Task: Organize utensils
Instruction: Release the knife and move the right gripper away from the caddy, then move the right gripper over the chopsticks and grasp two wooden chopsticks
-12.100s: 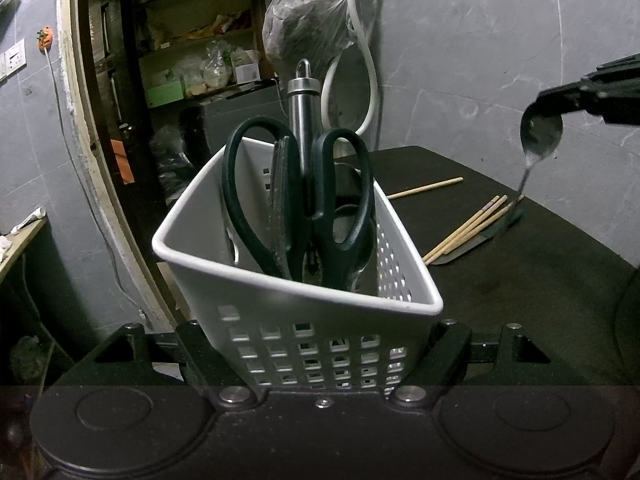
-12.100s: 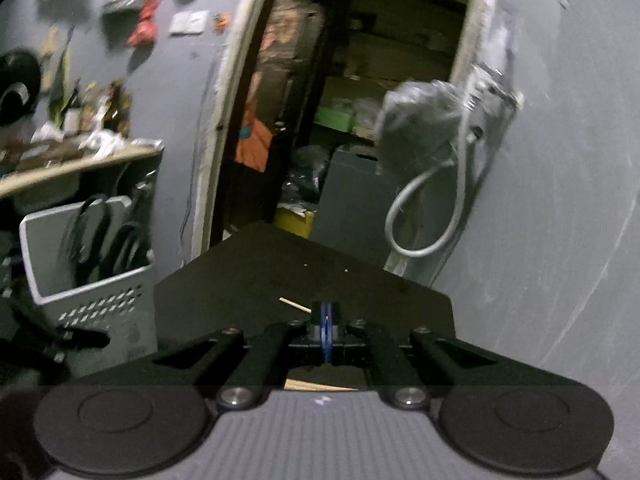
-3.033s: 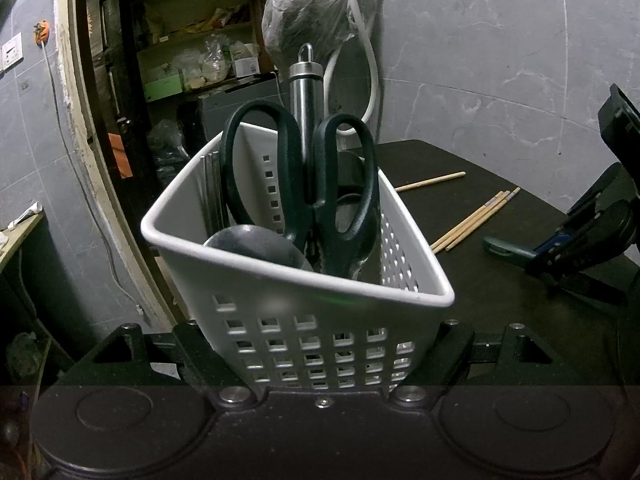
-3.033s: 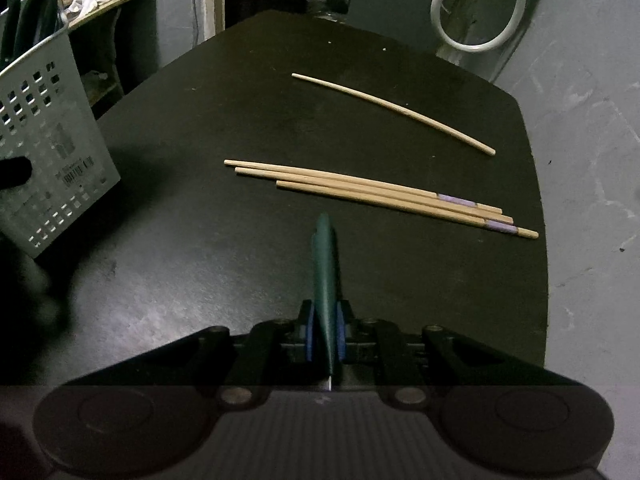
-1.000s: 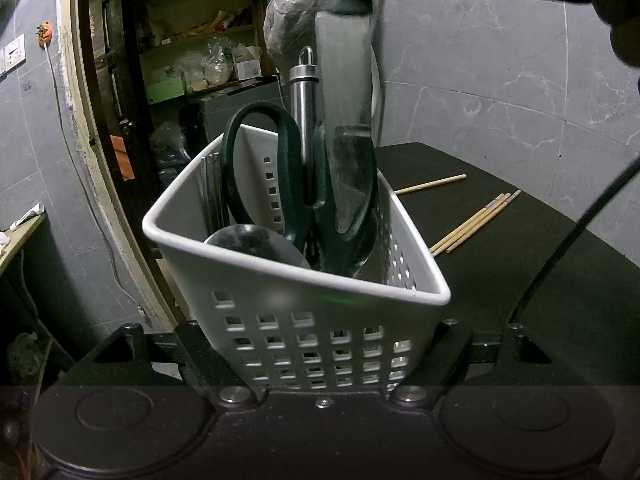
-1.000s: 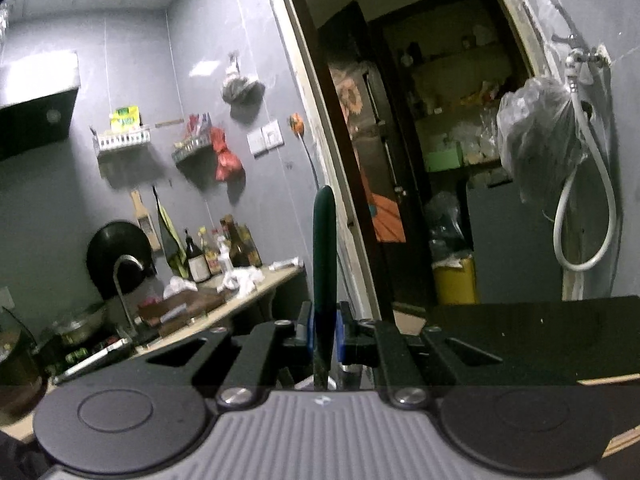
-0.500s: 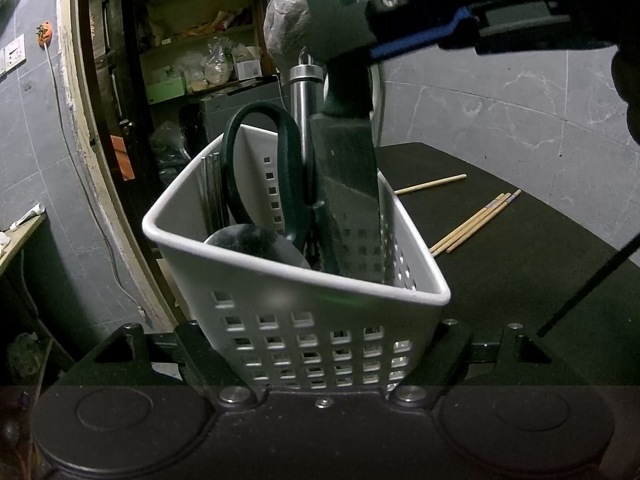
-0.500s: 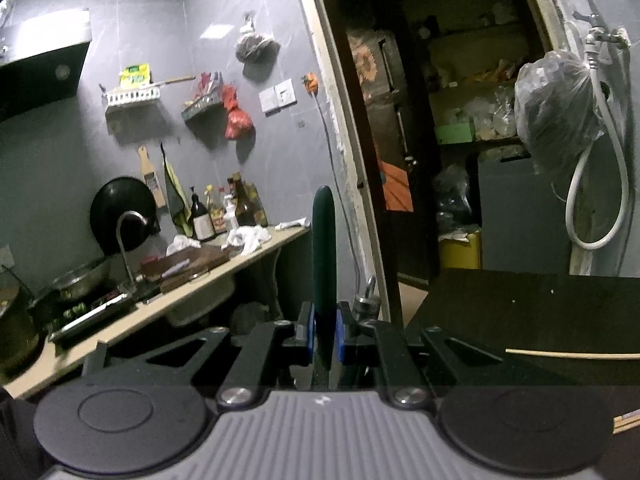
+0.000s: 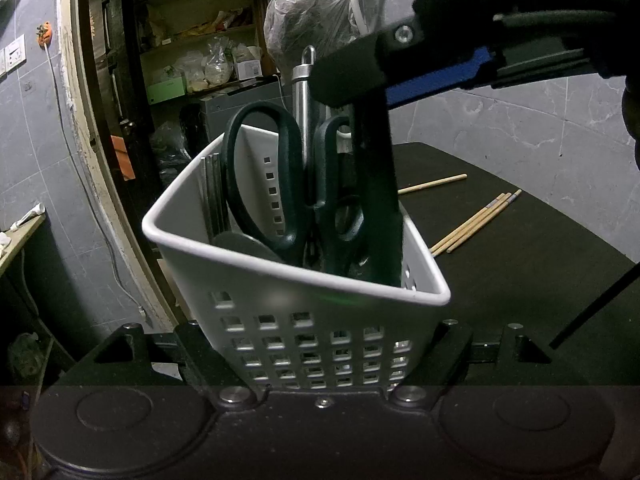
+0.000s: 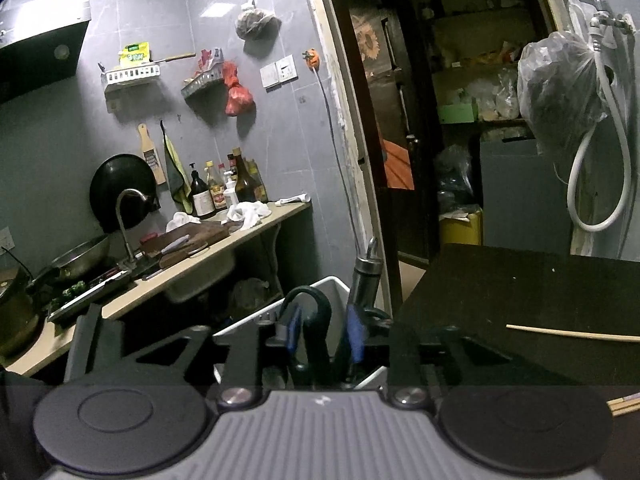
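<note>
right gripper [image 10: 324, 340], low centre of its view, has just been opening; the knife [image 9: 376, 200] now stands free in the white basket [image 9: 320, 320], pads clear of it. left gripper [image 9: 320, 368] clamps the basket. chopsticks [image 9: 472, 224] remain on the table, right.

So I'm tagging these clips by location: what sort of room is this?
Most likely a home kitchen: a counter with a sink tap, sauce bottles against the tiled wall, and a black wok hanging nearby.
</note>
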Motion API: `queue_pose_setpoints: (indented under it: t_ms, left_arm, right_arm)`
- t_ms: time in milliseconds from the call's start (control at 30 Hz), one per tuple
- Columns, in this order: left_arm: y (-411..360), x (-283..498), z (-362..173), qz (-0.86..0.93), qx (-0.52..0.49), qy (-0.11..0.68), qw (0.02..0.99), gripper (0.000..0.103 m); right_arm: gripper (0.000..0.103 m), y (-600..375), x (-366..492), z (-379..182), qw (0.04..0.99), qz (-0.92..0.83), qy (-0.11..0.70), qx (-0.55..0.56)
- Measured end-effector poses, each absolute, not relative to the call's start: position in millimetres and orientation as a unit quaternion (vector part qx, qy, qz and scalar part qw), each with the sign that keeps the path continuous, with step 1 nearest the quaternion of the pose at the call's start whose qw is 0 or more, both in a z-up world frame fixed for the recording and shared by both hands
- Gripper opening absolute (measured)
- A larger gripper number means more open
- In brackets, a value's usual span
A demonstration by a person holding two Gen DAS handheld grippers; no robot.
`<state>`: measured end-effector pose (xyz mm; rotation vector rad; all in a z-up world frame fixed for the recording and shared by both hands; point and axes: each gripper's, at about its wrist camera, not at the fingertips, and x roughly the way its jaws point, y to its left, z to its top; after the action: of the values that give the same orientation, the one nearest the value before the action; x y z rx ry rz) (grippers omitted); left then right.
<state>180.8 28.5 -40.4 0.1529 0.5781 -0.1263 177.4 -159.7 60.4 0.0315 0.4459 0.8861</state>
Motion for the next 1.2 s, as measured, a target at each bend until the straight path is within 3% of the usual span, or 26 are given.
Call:
queue_pose_setpoints:
  t_ms: [200,267,300,533,833,1200]
  left_arm:
    - [28.3,180.9,-40.5,-0.062,0.075,0.285,0.954,0.081]
    - [28.4,180.8,-40.4,-0.062,0.076,0.285,0.954,0.081]
    - [28.6,180.9,-40.3,-0.063,0.075,0.285,0.954,0.081]
    - [28.2,180.9,-40.5,-0.062,0.075,0.285,0.954,0.081]
    - [28.4,180.9,-40.8,-0.060,0.077,0.286,0.953,0.081]
    - [22.0,181.1,-39.7,-0.057,0.079,0.289,0.952,0.081]
  right_arm:
    - [0.067,-170.8,174.3,67.0,0.890,0.414,0.191,0.027]
    - [0.097,-174.2,172.6,71.6,0.900,0.397,0.176,0.033]
    - [0.100,-178.6,171.1,73.1,0.906,0.387,0.165,0.038]
    - [0.103,-208.3,181.0,68.7,0.939,0.302,0.154,0.063]
    - [0.103,-250.4,256.5,-6.7,0.940,0.057,0.323,0.088]
    - [0.103,-257.7,310.0,-64.2,0.917,-0.012,0.388,0.091]
